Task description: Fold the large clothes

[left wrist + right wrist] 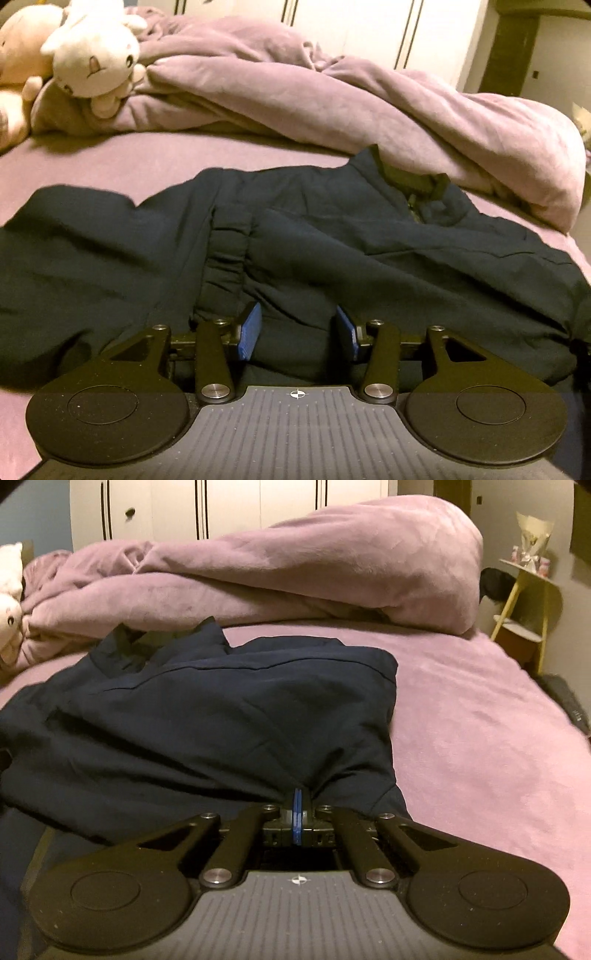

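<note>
On the pink bed sheet [480, 720], below the heaped duvet [332, 92], the navy jacket [295, 229] lay partly folded, the right gripper [297, 805] pinching its near hem, the left gripper [298, 330] released above it, folds remaining.

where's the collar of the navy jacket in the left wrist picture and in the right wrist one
Left wrist: the collar sits upper right of centre, against the bunched duvet.
Right wrist: the collar sits upper left, at the jacket's far end.
Shared landmark: the duvet behind the navy jacket.
</note>
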A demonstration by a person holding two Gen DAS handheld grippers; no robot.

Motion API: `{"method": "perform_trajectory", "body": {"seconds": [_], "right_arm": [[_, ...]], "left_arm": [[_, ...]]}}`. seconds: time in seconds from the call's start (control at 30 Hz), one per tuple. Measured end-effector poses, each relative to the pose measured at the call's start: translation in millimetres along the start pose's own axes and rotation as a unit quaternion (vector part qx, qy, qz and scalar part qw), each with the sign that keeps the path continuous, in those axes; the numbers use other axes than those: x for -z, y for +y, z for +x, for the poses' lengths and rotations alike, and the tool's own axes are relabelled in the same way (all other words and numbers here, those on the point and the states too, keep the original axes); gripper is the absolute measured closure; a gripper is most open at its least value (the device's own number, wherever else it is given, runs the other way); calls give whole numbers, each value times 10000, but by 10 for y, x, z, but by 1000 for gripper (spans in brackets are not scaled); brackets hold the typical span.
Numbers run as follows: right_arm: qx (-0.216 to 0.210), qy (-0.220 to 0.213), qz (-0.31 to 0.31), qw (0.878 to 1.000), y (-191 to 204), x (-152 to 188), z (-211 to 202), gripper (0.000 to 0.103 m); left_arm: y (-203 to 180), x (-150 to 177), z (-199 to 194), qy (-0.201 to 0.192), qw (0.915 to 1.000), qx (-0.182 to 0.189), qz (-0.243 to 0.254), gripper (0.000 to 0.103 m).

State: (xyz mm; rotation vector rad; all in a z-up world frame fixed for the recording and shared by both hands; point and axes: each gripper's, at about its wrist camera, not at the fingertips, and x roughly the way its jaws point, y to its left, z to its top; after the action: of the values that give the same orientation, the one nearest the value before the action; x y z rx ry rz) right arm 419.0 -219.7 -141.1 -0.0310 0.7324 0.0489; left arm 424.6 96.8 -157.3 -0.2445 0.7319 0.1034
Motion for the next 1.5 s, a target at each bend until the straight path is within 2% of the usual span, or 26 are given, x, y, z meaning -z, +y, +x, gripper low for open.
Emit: {"method": "perform_trajectory", "body": {"seconds": [0.13,0.2,0.33,0.53,0.6,0.67,0.73,0.8,0.87,0.9,1.0,1.23,1.33,1.37,1.4,1.43,1.5], "right_arm": [[-158,-551,38,9983,72,-111,-379,86],[-99,-576,-19,9983,109,-179,-333,85],[35,88,-255,9996,126,-145,156,89],[447,-196,-980,9940,320,-140,369,89],[538,-186,-1158,9916,386,-162,383,88],[503,-141,-1068,9929,356,-184,298,88],[245,-136,-689,9972,272,-166,105,86],[-30,-175,-345,9992,185,-116,-47,85],[-30,-24,-177,9998,131,-39,-28,86],[-42,30,-141,9999,114,-2,24,86],[12,6,-257,9997,155,22,73,86],[201,123,-846,9961,290,43,32,86],[420,249,-1010,9937,343,12,-77,84],[487,231,-962,9939,351,3,-162,80],[497,166,-864,9949,345,9,-270,70],[422,23,-639,9971,305,34,-432,62],[-48,-121,-80,9999,174,136,-737,59]], "left_arm": [[16,44,-45,43,9999,62,141,48],[-4,61,-34,49,9998,18,205,48],[-23,31,12,81,9998,-13,201,48],[-44,-45,191,86,9996,-99,264,48],[-43,-62,184,132,9997,-111,193,48],[-36,-66,122,177,9997,-55,176,44],[-17,-42,32,197,9997,52,155,36],[-15,4,-12,230,9996,12,177,16],[-20,51,53,369,9983,-300,334,15],[-5,69,80,410,9980,-332,347,15],[78,75,49,365,9990,-212,124,16],[199,6,-54,539,9979,-337,-112,17],[366,5,-266,600,9973,-120,-413,20],[439,13,-362,573,9970,52,-519,21],[543,28,-486,564,9959,263,-651,21],[649,46,-595,579,9944,416,-784,20],[947,126,-852,506,9899,599,-1180,15]]}}
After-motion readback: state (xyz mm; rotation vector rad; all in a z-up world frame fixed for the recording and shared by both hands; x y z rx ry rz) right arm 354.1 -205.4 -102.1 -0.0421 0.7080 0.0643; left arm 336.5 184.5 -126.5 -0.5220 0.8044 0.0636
